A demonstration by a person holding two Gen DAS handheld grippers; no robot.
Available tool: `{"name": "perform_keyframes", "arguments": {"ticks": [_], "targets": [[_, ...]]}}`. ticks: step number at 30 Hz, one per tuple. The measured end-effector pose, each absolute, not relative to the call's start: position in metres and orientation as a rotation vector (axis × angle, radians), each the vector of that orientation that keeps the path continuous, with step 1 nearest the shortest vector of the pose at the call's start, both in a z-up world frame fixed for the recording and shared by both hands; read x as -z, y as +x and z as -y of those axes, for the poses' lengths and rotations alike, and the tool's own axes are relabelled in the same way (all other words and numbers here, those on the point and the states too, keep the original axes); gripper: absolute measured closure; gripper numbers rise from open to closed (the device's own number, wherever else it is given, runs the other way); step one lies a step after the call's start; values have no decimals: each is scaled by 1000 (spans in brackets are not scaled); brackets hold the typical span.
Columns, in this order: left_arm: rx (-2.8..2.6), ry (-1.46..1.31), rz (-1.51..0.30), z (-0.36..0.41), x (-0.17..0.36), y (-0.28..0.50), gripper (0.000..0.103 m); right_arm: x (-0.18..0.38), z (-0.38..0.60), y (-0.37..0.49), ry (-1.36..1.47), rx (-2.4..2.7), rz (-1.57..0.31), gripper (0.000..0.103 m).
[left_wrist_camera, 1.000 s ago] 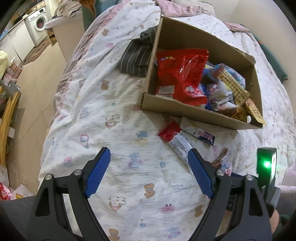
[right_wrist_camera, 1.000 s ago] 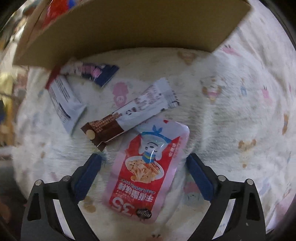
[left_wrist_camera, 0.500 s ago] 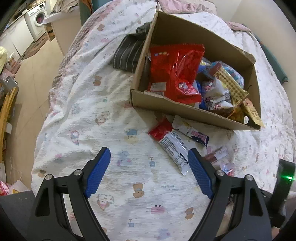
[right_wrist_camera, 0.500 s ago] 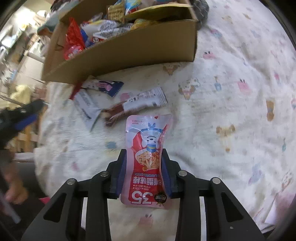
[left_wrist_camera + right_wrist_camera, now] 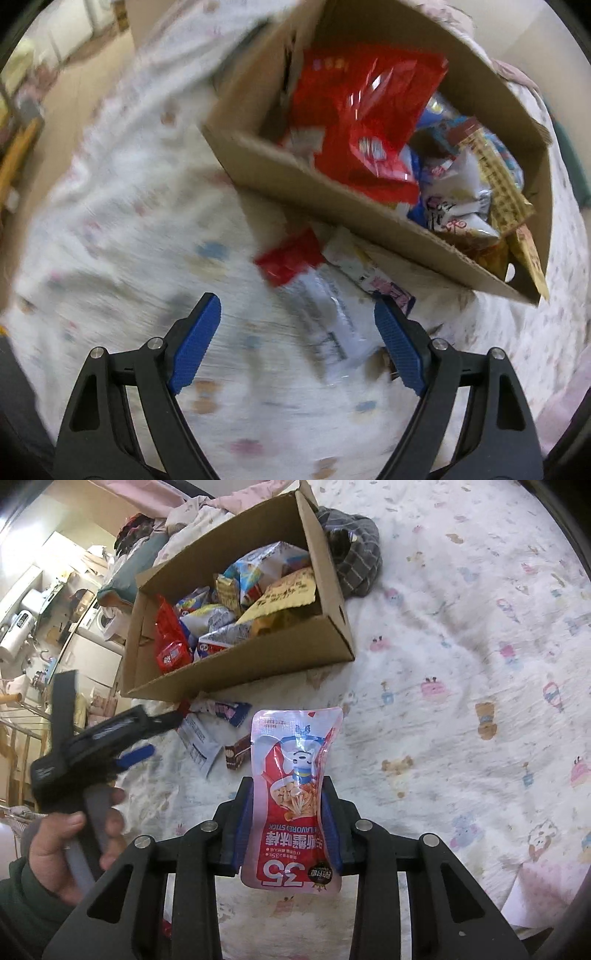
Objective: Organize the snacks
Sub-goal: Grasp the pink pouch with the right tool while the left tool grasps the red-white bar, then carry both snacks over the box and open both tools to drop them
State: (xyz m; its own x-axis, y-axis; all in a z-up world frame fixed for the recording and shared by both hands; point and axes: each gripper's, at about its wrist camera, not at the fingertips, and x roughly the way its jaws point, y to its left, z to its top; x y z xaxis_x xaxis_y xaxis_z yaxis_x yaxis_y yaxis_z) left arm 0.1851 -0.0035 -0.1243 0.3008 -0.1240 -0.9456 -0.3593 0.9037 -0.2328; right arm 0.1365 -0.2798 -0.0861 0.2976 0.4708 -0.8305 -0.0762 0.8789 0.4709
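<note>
In the right wrist view my right gripper [image 5: 288,788] is shut on a pink and red snack pouch [image 5: 293,738], held upright above the bedsheet, short of the cardboard box [image 5: 258,668] of snacks. My left gripper [image 5: 295,301] is open, pointing down over a red and white snack bar [image 5: 325,317] that lies on the sheet in front of the box [image 5: 314,195]. Nothing is between its blue pads [image 5: 195,339]. A blue-ended wrapper [image 5: 373,273] lies against the box wall. The left wrist view is blurred.
A big red bag [image 5: 369,110] and several packets fill the box. A brown bar [image 5: 238,753] lies on the sheet by the white bar [image 5: 195,738]. A grey striped cloth [image 5: 354,554] sits behind the box. A hand [image 5: 74,830] holds the left gripper [image 5: 159,734].
My right gripper closed on the pouch and lifted it off the sheet. My left gripper dropped nearer the bars in front of the box, still open.
</note>
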Motion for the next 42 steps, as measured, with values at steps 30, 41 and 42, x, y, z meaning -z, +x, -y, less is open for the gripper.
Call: {"name": "perform_keyframes", "arguments": {"ticks": [30, 41, 42], "targets": [[-123, -214, -1324, -1, 111, 135, 74, 80, 247, 134, 336, -407, -1181, 68], [-70, -139, -1166, -2, 48, 113, 74, 39, 233, 138, 376, -502, -1060, 67], [-66, -127, -1153, -1, 43, 115, 74, 35, 232, 139, 379, -504, -1047, 67]]}}
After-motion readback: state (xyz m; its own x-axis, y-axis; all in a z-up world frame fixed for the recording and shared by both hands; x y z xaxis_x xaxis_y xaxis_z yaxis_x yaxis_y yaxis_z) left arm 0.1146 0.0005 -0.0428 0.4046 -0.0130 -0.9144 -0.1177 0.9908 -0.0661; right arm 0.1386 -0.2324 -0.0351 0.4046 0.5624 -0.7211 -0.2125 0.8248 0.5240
